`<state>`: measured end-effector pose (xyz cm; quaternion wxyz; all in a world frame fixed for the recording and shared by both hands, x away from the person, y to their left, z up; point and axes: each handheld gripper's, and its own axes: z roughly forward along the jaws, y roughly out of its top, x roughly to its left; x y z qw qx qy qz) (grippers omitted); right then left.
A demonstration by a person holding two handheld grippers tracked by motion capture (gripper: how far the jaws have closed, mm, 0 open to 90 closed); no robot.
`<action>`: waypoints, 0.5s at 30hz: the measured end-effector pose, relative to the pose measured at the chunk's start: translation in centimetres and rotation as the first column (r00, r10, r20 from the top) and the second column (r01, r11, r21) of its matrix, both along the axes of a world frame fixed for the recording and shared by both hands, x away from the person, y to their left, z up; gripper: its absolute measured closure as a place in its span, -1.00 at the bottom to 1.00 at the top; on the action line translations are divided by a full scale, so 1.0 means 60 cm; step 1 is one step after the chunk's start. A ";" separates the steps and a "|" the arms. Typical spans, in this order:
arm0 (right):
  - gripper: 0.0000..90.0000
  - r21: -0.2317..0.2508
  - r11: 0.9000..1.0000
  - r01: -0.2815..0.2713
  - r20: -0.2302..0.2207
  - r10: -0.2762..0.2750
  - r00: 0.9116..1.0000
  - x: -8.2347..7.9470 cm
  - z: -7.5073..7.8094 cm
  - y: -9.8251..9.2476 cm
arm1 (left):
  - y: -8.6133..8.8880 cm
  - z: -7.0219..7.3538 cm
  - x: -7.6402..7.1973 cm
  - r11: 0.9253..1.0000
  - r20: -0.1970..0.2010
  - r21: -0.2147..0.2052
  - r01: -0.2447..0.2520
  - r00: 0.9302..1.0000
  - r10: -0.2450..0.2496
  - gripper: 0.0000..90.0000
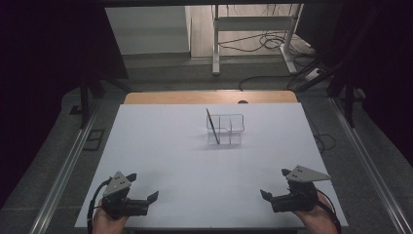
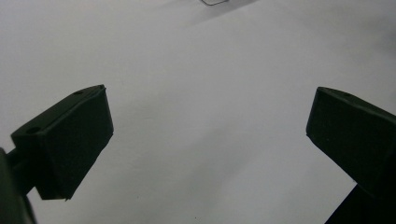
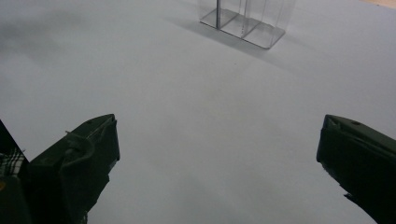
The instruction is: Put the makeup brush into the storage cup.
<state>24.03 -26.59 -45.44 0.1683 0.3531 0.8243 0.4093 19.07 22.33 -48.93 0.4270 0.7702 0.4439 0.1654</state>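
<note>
One clear, boxy plastic organiser [image 1: 228, 129] with thin dividing walls, standing mid-worktop, a slim dark pencil [image 1: 212, 126] leaning in its left compartment. Smooth matte white worktop [image 1: 160, 156] all round. Well short of it, left claw [image 1: 144, 187] and right claw [image 1: 272, 184], both spread wide, gripping nothing.

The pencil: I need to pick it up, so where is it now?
In the high view the pencil leans tilted in the left front compartment of the clear organizer, mid-table, far ahead of both grippers.
</note>
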 end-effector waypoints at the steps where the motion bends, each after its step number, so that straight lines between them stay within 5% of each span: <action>1: -1.00 0.000 1.000 0.004 0.000 -0.004 1.000 -0.001 0.000 -0.002 | 0.000 0.000 0.000 1.000 0.000 0.001 0.000 1.000 0.000 -0.97; 15: -1.00 -0.003 0.999 0.050 0.000 -0.050 0.999 -0.016 -0.011 -0.038 | -0.001 -0.001 0.001 1.000 -0.002 0.004 0.007 1.000 -0.007 -0.97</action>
